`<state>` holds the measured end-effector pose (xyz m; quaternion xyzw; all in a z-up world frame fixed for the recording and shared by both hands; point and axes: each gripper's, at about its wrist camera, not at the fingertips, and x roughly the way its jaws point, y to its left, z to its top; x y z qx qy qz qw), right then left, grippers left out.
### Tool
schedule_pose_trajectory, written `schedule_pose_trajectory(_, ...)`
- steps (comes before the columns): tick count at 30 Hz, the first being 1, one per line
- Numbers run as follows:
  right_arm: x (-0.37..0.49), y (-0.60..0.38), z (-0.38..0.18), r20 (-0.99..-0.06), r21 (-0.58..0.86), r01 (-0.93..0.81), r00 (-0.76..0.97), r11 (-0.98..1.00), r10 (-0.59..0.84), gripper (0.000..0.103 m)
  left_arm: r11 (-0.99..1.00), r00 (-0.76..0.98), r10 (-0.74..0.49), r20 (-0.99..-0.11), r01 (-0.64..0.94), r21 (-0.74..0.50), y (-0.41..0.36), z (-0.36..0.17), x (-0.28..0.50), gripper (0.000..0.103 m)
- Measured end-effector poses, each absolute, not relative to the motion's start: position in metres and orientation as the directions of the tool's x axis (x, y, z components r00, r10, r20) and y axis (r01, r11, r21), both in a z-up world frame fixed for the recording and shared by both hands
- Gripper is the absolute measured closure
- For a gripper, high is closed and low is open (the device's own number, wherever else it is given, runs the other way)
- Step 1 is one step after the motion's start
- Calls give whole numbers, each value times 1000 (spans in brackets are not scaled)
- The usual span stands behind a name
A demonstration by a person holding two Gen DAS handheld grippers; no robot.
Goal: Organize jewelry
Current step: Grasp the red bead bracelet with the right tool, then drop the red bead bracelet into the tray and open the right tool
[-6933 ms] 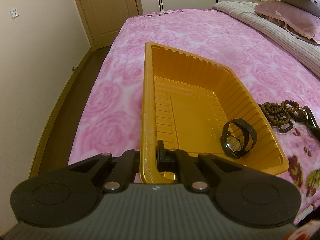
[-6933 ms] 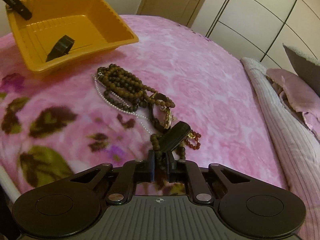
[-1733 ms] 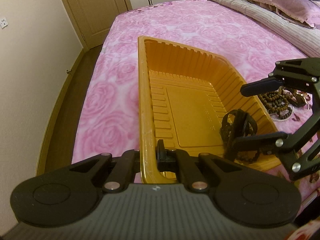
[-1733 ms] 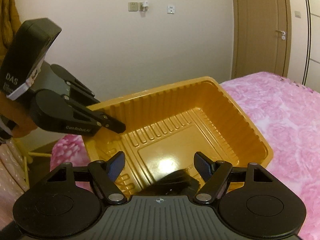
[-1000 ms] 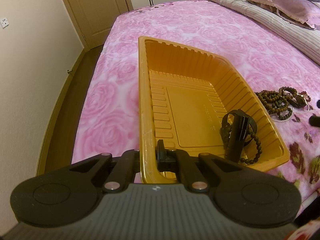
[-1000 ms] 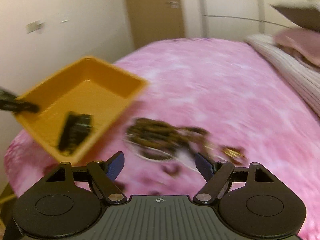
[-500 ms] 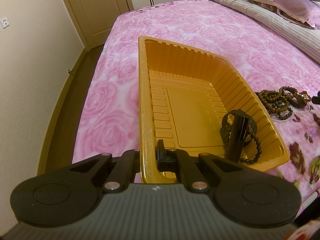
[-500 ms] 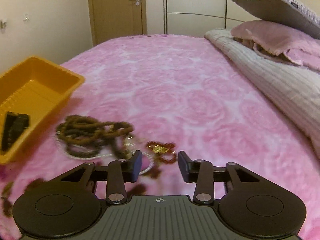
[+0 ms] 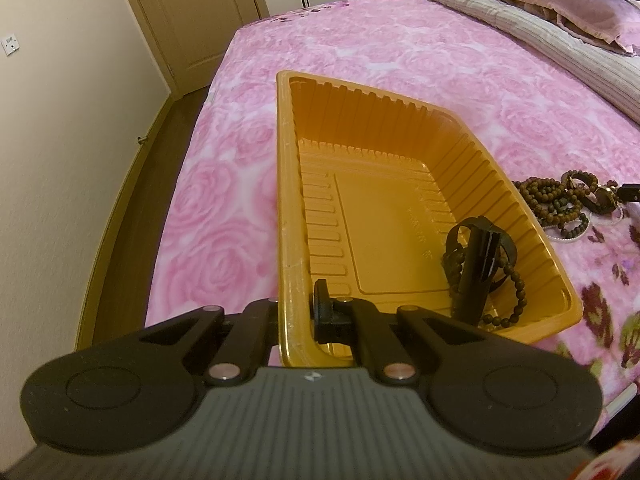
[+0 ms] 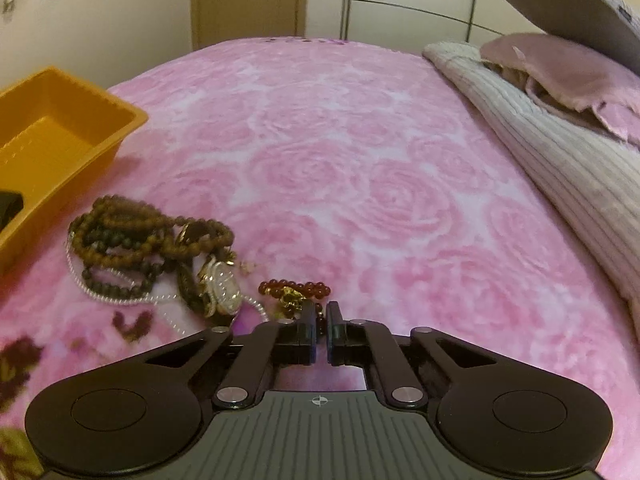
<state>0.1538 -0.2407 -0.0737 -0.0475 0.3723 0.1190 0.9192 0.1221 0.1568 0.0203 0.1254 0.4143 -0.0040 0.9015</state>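
My left gripper (image 9: 298, 312) is shut on the near rim of the orange tray (image 9: 288, 208), which lies on the pink bed. In the tray lie a black watch (image 9: 480, 256) and a brown bead bracelet (image 9: 514, 292). A pile of brown bead strings (image 10: 128, 236), a pearl strand and a gold watch (image 10: 222, 284) lies on the bedspread beside the tray; it also shows in the left wrist view (image 9: 560, 204). My right gripper (image 10: 320, 316) has its jaws nearly closed at the near end of a red bead bracelet (image 10: 296, 290); whether it grips the beads is unclear.
Pillows (image 10: 560, 72) and a striped quilt (image 10: 540, 152) lie at the bed's right. The bed edge, floor and wall (image 9: 60, 160) are left of the tray. A door (image 9: 192, 12) stands beyond.
My right gripper has dropped onto the bedspread at the red bracelet and its jaws have closed from wide open to nearly shut. My left gripper and the tray have not moved.
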Motion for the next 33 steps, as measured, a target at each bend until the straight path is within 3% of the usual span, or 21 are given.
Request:
schedule_pose_trajectory(20, 116, -244, 16, -520, -18, -275, 824, 961, 226, 99, 968, 658, 98, -747, 110, 224, 156, 20, 122, 101)
schedule_pose_trajectory(33, 113, -171, 71, -448, 65, -524, 745, 850, 494, 99, 969, 660, 93, -746, 113, 220, 155, 21, 120, 101)
